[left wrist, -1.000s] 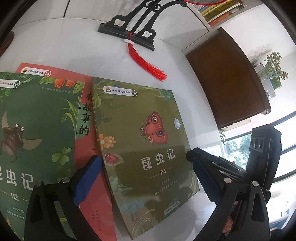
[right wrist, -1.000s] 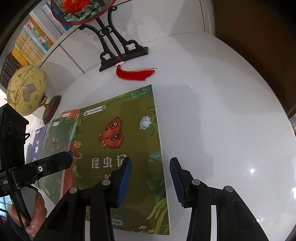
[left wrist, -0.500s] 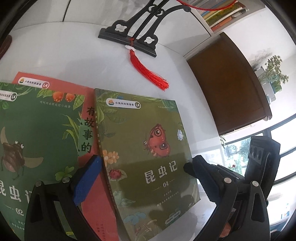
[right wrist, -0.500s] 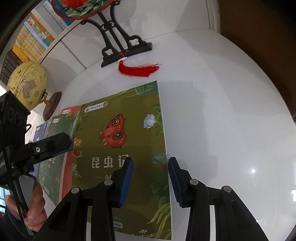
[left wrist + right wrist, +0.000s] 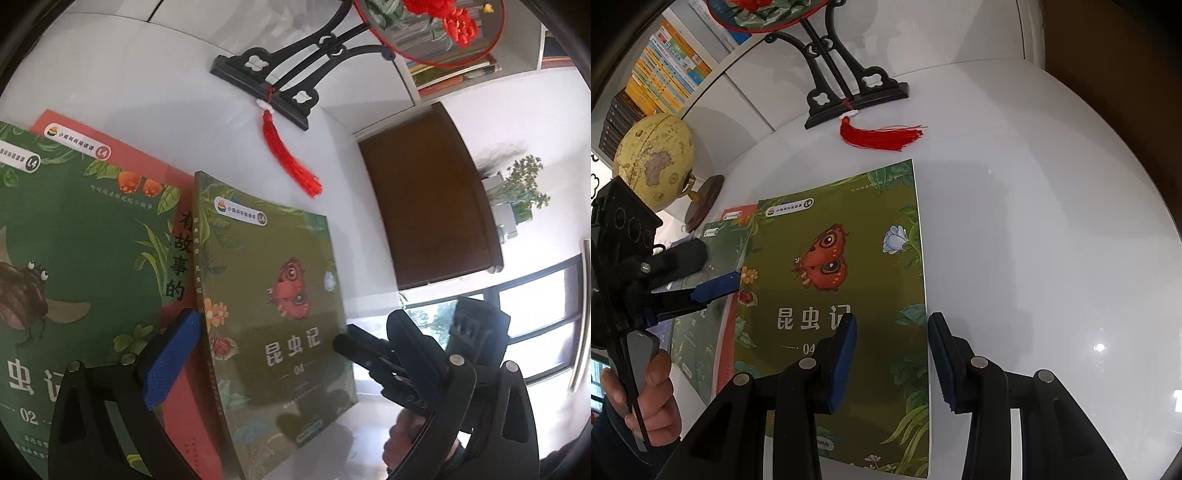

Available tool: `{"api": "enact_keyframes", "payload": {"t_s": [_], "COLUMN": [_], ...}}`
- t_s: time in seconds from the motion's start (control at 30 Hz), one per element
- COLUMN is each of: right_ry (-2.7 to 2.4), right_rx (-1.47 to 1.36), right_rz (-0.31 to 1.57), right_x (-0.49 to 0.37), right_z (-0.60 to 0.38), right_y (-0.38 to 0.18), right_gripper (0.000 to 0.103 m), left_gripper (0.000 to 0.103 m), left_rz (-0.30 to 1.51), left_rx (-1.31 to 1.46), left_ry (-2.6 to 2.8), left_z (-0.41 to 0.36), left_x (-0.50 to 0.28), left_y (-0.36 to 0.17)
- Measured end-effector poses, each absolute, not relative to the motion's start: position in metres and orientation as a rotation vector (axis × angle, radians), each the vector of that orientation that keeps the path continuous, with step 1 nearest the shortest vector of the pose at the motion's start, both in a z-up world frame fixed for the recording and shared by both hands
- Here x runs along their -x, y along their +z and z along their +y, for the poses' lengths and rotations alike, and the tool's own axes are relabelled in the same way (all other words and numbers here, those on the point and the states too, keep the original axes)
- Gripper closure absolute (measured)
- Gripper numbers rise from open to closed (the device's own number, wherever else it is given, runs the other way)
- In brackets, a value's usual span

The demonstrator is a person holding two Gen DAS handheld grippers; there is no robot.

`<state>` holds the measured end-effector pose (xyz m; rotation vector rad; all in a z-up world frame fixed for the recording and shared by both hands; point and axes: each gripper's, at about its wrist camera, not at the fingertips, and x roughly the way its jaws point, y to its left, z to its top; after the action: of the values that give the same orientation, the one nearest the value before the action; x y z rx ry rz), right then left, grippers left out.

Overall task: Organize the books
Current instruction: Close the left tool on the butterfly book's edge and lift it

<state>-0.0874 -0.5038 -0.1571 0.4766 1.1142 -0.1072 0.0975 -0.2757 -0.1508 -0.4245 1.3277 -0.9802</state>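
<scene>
Fingers [image 5: 846, 354] of the right gripper [image 5: 892, 354] straddle the butterfly book's [image 5: 849, 266] edge, apart.

Olive butterfly book [image 5: 849, 266], red tassel [image 5: 882, 136]

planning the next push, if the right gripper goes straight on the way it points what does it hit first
Most likely the butterfly book. The right gripper points steeply down with open jaws straddling that book's right edge, so one pad would land on the cover, the other on the white table beside it. Depth is uncertain.
</scene>
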Motion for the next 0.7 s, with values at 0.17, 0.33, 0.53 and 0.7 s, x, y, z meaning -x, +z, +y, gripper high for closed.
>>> {"api": "enact_keyframes", "payload": {"t_s": [0.17, 0.33, 0.53, 0.7], "right_ry": [-0.093, -0.083, -0.075, -0.084], "right_rx": [-0.497, -0.507, -0.559, -0.538], "right_rz": [1.106, 1.102, 1.08, 1.078], "right_x": [0.086, 0.084, 0.087, 0.087], "right_z": [-0.503, -0.5, -0.506, -0.502], "right_y": [-0.157, -0.157, -0.159, -0.158], "right_gripper": [0.062, 0.062, 0.061, 0.06], "left_gripper": [0.003, 0.002, 0.002, 0.002], "left_rz": [1.313, 1.304, 1.295, 1.312], "left_rx": [0.52, 0.635, 0.633, 0.843], "left_ry": [-1.032, -1.051, -1.008, -0.988], "left_z": [-0.267, -0.261, -0.26, -0.244], "left_x": [-0.103, -0.107, -0.103, -0.109], "left_y": [-0.142, -0.143, -0.149, -0.162]}}
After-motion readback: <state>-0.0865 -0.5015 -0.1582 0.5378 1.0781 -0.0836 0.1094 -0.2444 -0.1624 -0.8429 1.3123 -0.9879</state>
